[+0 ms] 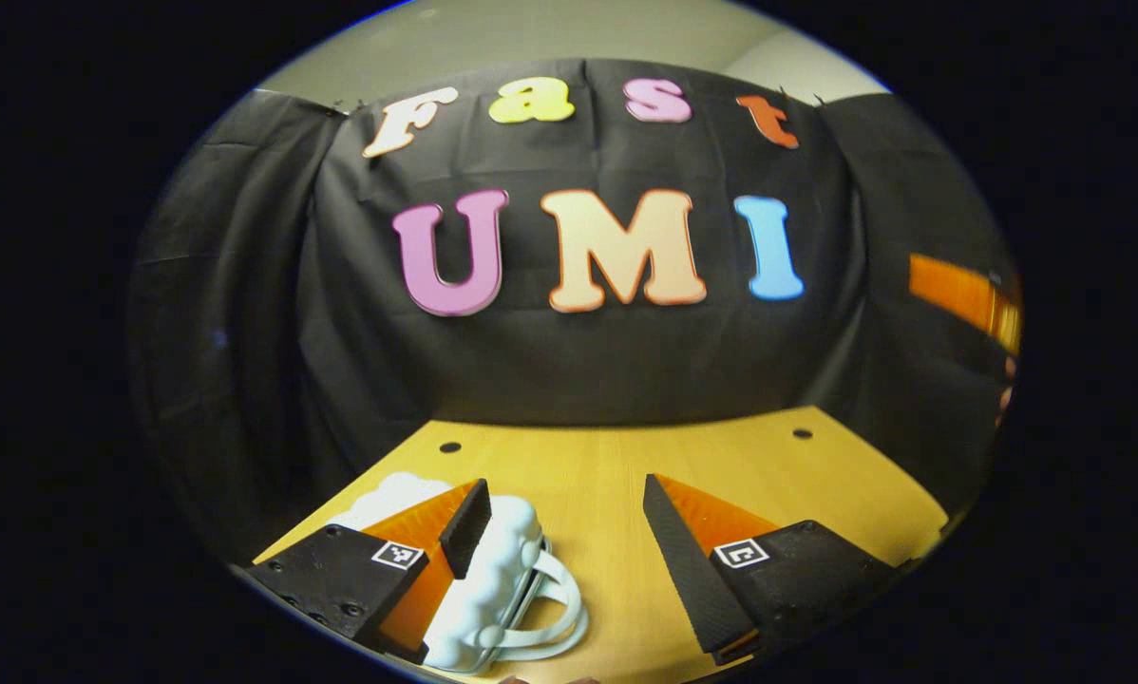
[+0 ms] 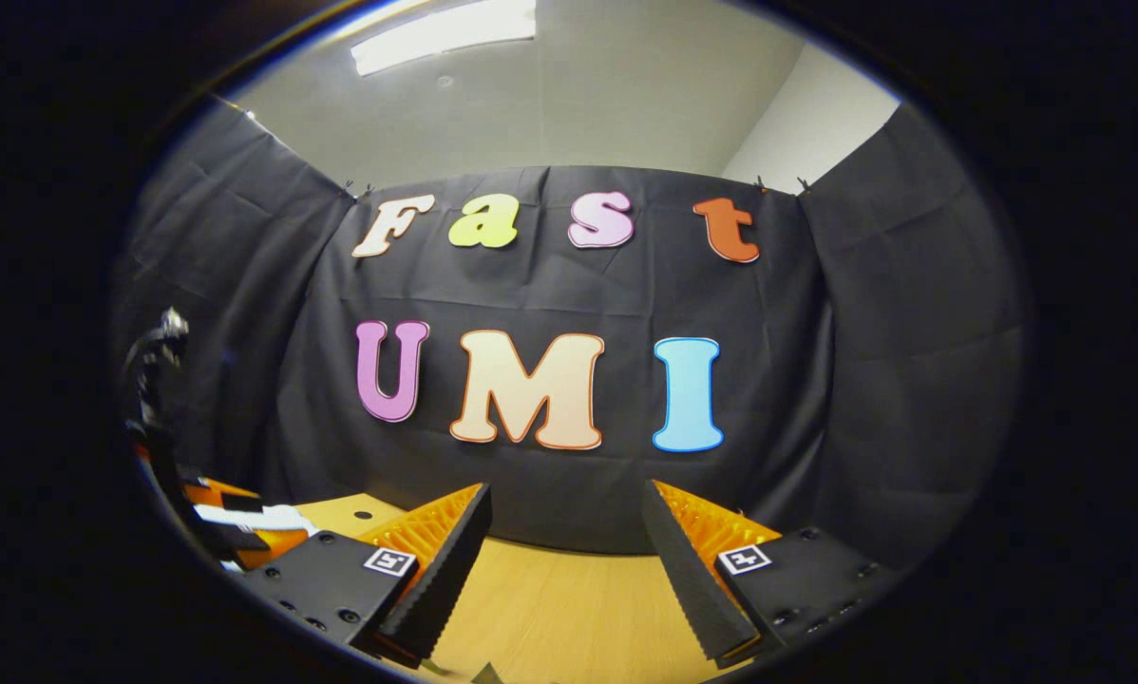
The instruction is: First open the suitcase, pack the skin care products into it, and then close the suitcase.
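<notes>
In the left gripper view we see our left gripper (image 1: 564, 541) held above the wooden worktop (image 1: 616, 475), its fingers (image 1: 464, 527) spread wide with bare wood between them. A small white suitcase (image 1: 493, 579) with a bumpy, cloud-like shell lies on the worktop at the lower left, partly behind the left-hand finger. Its white handle (image 1: 555, 608) loops out toward the gap between the fingers, and the case looks closed, though the finger hides part of it. Nothing is pinched. Two small dark holes (image 1: 450, 446) sit in the worktop near its far edge. At the right rim of this view an orange part of the other gripper (image 1: 963, 299) shows, blurred, against the black cloth wall (image 1: 550, 361).

In the right gripper view our right gripper (image 2: 564, 551) is tilted higher, facing the cloth wall, with the worktop low in the picture. Its fingers (image 2: 441, 570) are also spread apart and hold nothing. Far at the left edge of this view we make out the left gripper's orange and black body with something white just by it; we cannot tell what that is.
</notes>
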### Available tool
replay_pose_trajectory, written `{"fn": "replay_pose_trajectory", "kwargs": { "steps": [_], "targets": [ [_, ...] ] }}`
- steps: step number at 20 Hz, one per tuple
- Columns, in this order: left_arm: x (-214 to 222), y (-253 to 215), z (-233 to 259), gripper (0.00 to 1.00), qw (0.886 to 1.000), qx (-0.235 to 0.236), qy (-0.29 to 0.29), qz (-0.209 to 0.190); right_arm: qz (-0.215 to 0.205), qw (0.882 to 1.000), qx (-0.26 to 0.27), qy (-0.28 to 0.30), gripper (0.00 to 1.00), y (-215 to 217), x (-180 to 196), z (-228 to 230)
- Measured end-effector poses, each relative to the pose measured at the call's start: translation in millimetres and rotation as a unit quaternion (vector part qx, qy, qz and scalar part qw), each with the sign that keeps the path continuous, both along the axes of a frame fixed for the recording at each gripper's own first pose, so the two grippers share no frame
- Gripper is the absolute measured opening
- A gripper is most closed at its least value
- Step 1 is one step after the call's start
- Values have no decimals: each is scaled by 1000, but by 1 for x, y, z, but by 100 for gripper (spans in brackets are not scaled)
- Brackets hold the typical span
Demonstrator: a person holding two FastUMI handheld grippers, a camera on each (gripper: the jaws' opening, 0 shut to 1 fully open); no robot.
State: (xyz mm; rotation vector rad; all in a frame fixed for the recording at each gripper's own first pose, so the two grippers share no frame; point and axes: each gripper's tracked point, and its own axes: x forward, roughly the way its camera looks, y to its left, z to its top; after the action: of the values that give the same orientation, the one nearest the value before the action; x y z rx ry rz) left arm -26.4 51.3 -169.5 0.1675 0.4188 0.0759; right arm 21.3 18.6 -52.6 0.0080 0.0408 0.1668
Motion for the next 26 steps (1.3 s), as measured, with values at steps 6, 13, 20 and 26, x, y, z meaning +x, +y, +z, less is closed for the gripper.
{"fn": "replay_pose_trajectory", "kwargs": {
  "steps": [6,13,20,26],
  "targets": [
    [-11,-1,-87,95,991,-49,122,-14,-26,999,6,26,99,3,-3,-14],
    [-32,4,-166,93,964,-58,259,-1,-65,996,-20,57,99,-31,-7,-25],
    [-35,6,-188,69,953,-58,299,-1,-78,994,-40,61,99,-46,-9,-27],
    [-36,18,-189,7,942,-39,334,-18,-53,996,-51,53,99,-28,-10,-37]
  ]
}}
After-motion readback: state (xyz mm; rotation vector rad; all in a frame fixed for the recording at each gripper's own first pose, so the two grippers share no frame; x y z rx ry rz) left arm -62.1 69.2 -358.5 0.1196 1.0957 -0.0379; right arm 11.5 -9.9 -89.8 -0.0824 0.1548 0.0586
